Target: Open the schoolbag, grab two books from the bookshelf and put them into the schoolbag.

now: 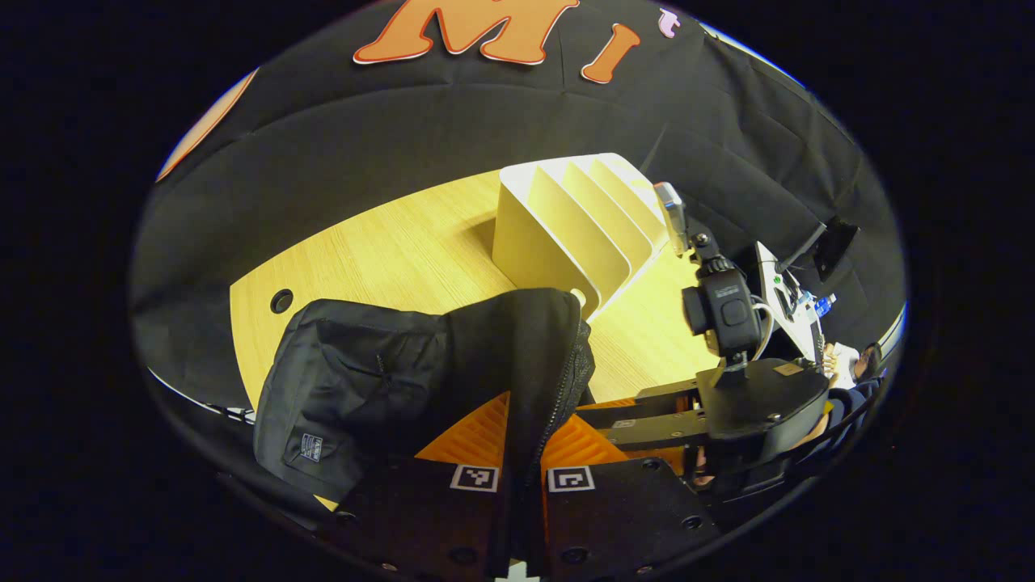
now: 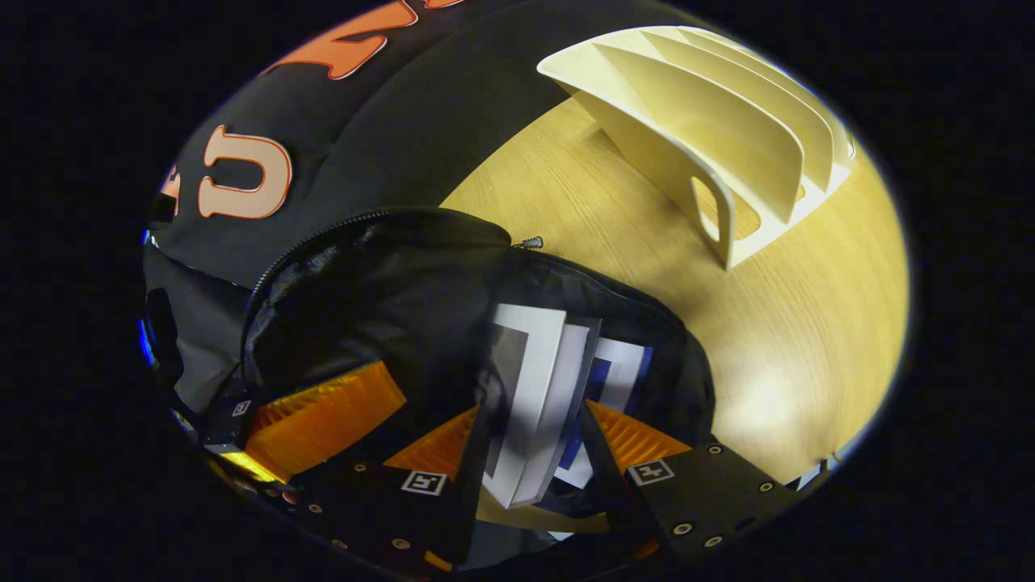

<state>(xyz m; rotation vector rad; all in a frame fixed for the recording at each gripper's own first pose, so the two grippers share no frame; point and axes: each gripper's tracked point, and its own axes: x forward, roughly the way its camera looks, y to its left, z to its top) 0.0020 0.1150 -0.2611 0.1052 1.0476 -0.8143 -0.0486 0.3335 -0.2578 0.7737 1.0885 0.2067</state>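
**Books going into the open bag**

The left gripper [image 1: 521, 477] is pinching the bag [image 1: 364, 388] flap, holding it open on the table [image 1: 388, 250]. The right gripper [image 2: 530, 477], jaws closed on a book [image 2: 530, 388], is lowering it inside beside another book [image 2: 618, 368]. The shelf [image 2: 728, 137] is standing bare; release likely remains.

books [image 2: 538, 396] in schoolbag [image 2: 388, 283] | bookshelf [image 2: 728, 137] behind (on table [image 2: 808, 339])

In the right gripper view, bare tabletop [image 2: 776, 356] at the right of the frame offers free passage between the schoolbag [image 2: 388, 291] at centre left and the bookshelf [image 2: 711, 129] at upper right, while two books [image 2: 542, 396] occupy the bag's opening.
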